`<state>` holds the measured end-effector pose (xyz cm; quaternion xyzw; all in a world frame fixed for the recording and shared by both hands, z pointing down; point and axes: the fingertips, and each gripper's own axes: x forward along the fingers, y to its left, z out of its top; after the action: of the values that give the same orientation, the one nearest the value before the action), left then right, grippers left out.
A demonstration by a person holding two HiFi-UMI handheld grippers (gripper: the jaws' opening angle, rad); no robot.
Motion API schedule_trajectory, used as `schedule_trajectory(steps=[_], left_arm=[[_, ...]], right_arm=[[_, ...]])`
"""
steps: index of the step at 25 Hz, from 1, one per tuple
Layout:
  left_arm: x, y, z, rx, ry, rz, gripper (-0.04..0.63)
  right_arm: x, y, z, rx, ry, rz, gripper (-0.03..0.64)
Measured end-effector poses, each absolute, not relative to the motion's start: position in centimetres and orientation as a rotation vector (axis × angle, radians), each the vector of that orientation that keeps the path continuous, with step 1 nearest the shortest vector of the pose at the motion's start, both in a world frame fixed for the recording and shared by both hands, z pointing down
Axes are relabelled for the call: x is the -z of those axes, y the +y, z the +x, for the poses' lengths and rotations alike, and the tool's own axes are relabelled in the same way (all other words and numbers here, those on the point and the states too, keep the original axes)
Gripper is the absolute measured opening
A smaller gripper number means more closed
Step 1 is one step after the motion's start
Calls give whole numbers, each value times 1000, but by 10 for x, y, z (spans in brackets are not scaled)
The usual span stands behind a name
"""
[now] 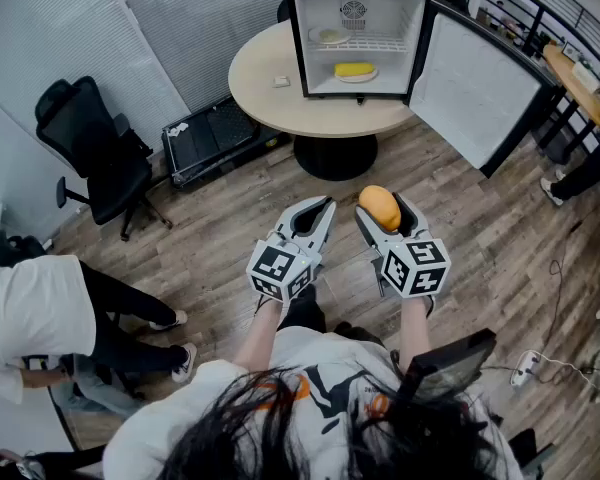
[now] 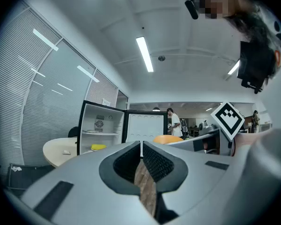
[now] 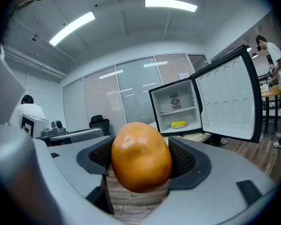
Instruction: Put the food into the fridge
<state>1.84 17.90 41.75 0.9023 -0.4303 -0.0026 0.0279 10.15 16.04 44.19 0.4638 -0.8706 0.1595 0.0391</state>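
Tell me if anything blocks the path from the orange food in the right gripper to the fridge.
Nothing visible does. The right gripper holds the orange food; the fridge door is swung wide, with only floor and table edge between. Yellow food sits on its lower shelf.

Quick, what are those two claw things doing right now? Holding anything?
Left gripper: closed, nothing between its jaws.
Right gripper: closed on the rounded orange food item.
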Motion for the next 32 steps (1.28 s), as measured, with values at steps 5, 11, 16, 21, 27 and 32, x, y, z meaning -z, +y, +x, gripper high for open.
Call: schedule_trajectory(steps=[5, 11, 16, 21, 27, 32], left_arm=[[-413, 176, 21, 28, -1335, 2777, 11], [-412, 172, 23, 23, -1337, 2776, 11], [-418, 166, 30, 4, -1323, 2772, 11], [-419, 153, 38, -14, -1295, 2786, 11], [-425, 133, 42, -38, -1273, 2787, 11], [-426, 99, 37, -54, -1262, 2811, 11]], right_arm=[[-442, 157, 105, -495, -2666, 1416, 357], [-441, 154, 110, -507, -2689, 1435, 357], [-442, 148, 118, -529, -2699, 1453, 357], [-444, 137, 126, -559, -2697, 1473, 357], [-449, 112, 128, -589, -2696, 1482, 357], [-454, 77, 121, -603, -2682, 1493, 357]])
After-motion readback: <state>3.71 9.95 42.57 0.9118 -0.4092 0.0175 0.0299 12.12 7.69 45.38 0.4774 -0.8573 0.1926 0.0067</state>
